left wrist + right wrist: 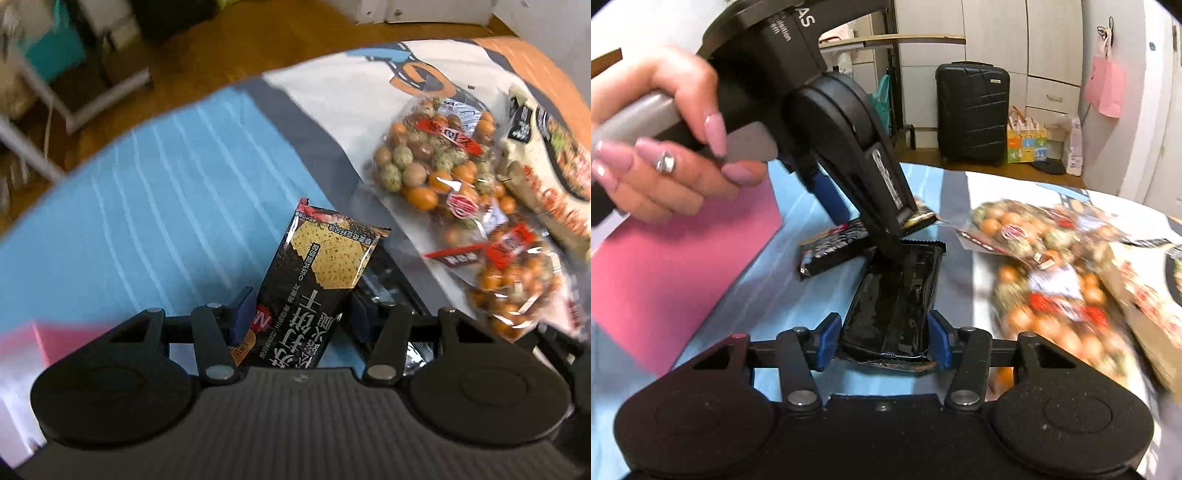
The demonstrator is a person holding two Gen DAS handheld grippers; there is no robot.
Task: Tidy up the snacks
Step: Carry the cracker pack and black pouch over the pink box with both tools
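Observation:
A black cracker packet (317, 273) with a golden cracker printed on it stands between the blue pads of my left gripper (301, 317), which is shut on its sides. In the right wrist view that same gripper (864, 229) points steeply down, held by a hand (665, 155), and the cracker packet (831, 247) lies tilted under it. A second, glossy black packet (897, 295) lies lengthwise on the blue striped cloth (798, 280). My right gripper (884, 339) is shut on its near end, one pad against each long side. Its far end touches the left gripper's outer finger.
Two clear bags of coated nuts (443, 166) (517, 288) and a cream snack bag (546, 177) lie to the right on a printed white cloth. A pink box (665, 266) stands at the left. The table's rounded edge (147, 118) drops to a wooden floor; a black suitcase (973, 110) stands beyond.

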